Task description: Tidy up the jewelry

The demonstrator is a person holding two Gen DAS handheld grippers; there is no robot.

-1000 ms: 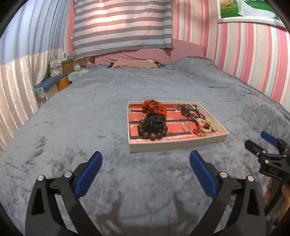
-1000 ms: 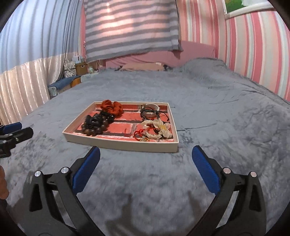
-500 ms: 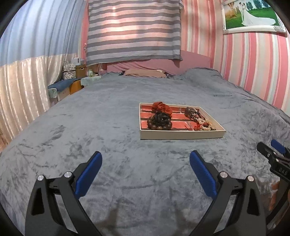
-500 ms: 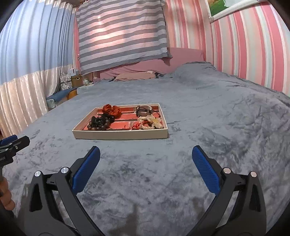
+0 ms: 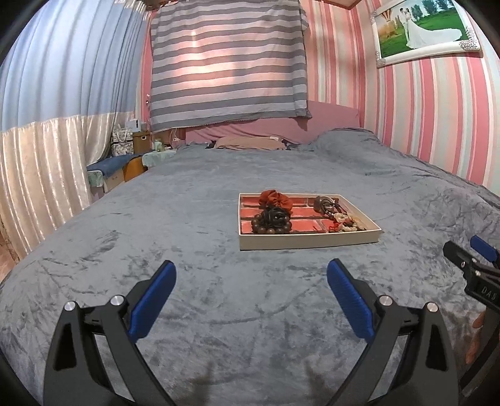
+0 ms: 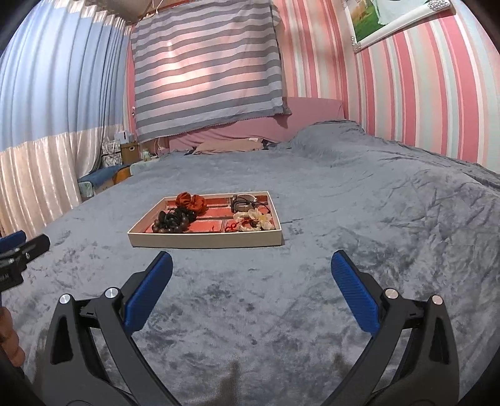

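A shallow cream tray (image 5: 307,242) (image 6: 206,241) with a red brick-pattern floor lies on the grey bedspread. In it are a rust scrunchie (image 5: 275,199) (image 6: 191,202), a dark wooden bead bracelet (image 5: 271,225) (image 6: 171,223), dark bangles and cords (image 5: 325,203) (image 6: 243,201) and a white flower piece with red cord (image 5: 345,221) (image 6: 254,220). My left gripper (image 5: 250,281) and my right gripper (image 6: 251,271) both hover open and empty, well short of the tray's near wall. Each gripper shows at the edge of the other's view.
The grey bedspread (image 5: 187,218) spreads wide around the tray. A pink pillow (image 5: 250,142) and pink headboard lie at the far end. Low furniture with boxes (image 5: 125,156) stands off the bed's left side, a framed photo (image 5: 425,28) hangs on the striped wall.
Both grippers have pulled back and tilted up from the tray, which now looks smaller and farther away. Both stay open and empty. The jewelry has not moved.
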